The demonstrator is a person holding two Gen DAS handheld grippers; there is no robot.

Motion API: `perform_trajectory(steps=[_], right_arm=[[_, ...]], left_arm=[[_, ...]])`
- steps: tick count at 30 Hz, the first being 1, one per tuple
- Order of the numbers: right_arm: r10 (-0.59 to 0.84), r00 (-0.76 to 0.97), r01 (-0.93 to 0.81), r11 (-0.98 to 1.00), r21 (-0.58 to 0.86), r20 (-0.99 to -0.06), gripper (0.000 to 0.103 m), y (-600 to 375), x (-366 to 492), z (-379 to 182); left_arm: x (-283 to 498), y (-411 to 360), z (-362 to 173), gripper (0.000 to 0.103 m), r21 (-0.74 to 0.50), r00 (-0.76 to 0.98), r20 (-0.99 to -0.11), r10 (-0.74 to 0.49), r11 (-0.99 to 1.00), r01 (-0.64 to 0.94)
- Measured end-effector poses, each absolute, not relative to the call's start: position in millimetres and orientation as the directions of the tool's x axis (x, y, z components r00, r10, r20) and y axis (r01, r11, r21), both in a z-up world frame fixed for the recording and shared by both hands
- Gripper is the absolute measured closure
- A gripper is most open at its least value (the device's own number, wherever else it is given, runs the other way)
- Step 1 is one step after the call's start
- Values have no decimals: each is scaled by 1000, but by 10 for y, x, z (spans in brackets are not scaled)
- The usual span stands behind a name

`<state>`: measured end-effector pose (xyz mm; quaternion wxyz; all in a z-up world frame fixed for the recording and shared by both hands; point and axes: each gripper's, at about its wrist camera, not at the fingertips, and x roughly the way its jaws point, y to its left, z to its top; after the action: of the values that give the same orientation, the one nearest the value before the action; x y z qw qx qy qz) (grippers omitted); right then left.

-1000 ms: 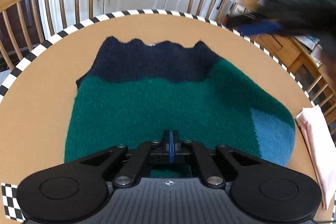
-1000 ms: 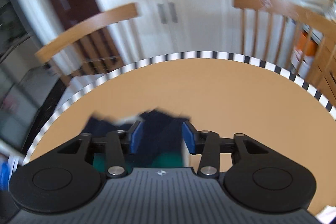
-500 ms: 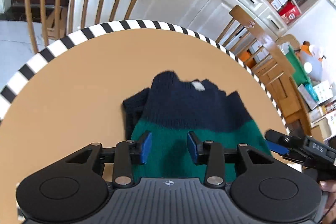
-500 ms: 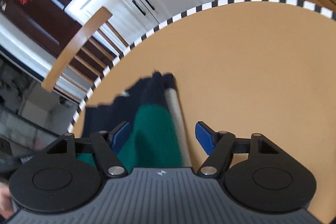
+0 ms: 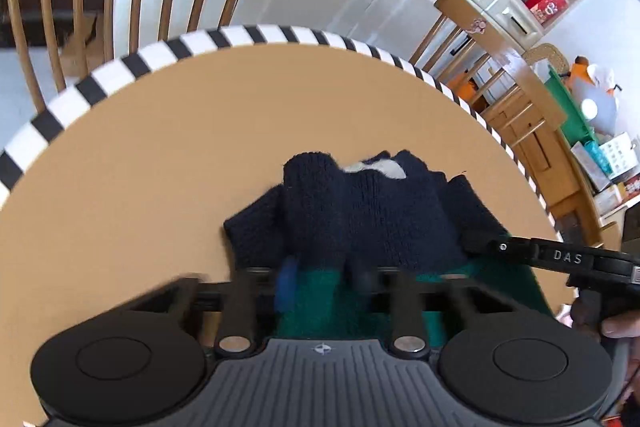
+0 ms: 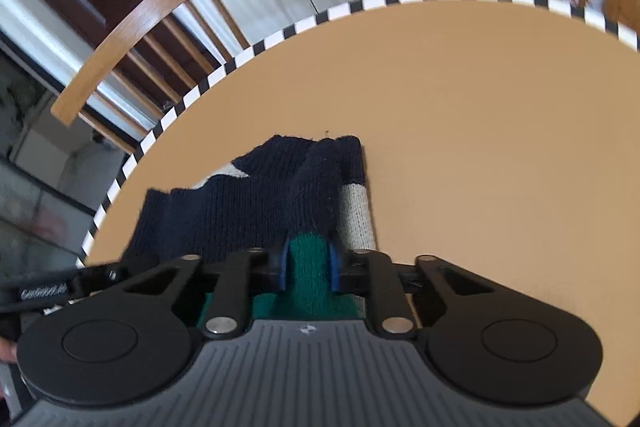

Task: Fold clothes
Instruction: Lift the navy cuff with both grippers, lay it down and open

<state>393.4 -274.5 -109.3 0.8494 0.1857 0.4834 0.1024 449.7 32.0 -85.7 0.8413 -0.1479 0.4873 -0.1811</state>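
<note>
Both tools have closed in since half a second ago: your left tool point(image 5: 320, 281) and right tool point(image 6: 308, 263) are clamping down on raised ridges of the knitted sweater point(image 6: 224, 211), low-centre on the counter point(image 6: 480, 107), likely to lift for folding.

Two wrist views, low and close over the table point(image 5: 160, 147).
Both look steeply down along their fingers toward the far rim, sharing the sweater point(image 5: 372, 211) point(image 6: 240, 211).
</note>
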Motion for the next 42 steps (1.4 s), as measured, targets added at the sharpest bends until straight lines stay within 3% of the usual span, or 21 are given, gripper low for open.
perform_trajectory(steps=[3,11,13,18,22,24,26,27,32,36,42], right_arm=[[361,559,-26,907,420,-747,88,-2747,3786,-901],[398,718,-102,872,479,-571,88,-2880,3570,-179],[360,728,-83,891,446,-583,88,-2879,3723,-211],[276,631,37,923,384,-725,88,-2798,4161,-882],[253,612,88,920,383,-749,86,-2786,4175,-1178],[248,608,82,925,371,-754,83,-2780,4185,-1184],[216,591,87,941,327,-778,68,-2741,4217,-1225],[202,590,90,946,312,-781,68,-2721,4213,-1233],[137,627,139,949,283,-767,49,-2720,4097,-1168],[115,689,153,942,299,-715,48,-2830,3786,-912],[168,756,4,965,261,-632,48,-2746,2931,-519]], left_arm=[[4285,194,-637,90,-331,531,-735,-422,907,262],[4211,156,-30,91,-346,698,-561,-445,892,291],[4402,103,-96,90,-308,705,-585,-401,914,264],[4777,-71,-748,90,-253,593,-742,-313,950,184],[4800,-188,-929,89,-196,598,-749,-285,958,210],[4808,-232,-948,89,-169,597,-755,-272,960,224],[4845,-274,-991,88,-155,590,-763,-263,961,229],[4868,-277,-1003,87,-155,586,-767,-261,962,226],[4881,-311,-932,69,-120,571,-797,-198,978,171],[4623,-161,-589,68,-105,597,-785,-166,985,136],[3933,-212,-277,59,-104,603,-776,-187,980,171]])
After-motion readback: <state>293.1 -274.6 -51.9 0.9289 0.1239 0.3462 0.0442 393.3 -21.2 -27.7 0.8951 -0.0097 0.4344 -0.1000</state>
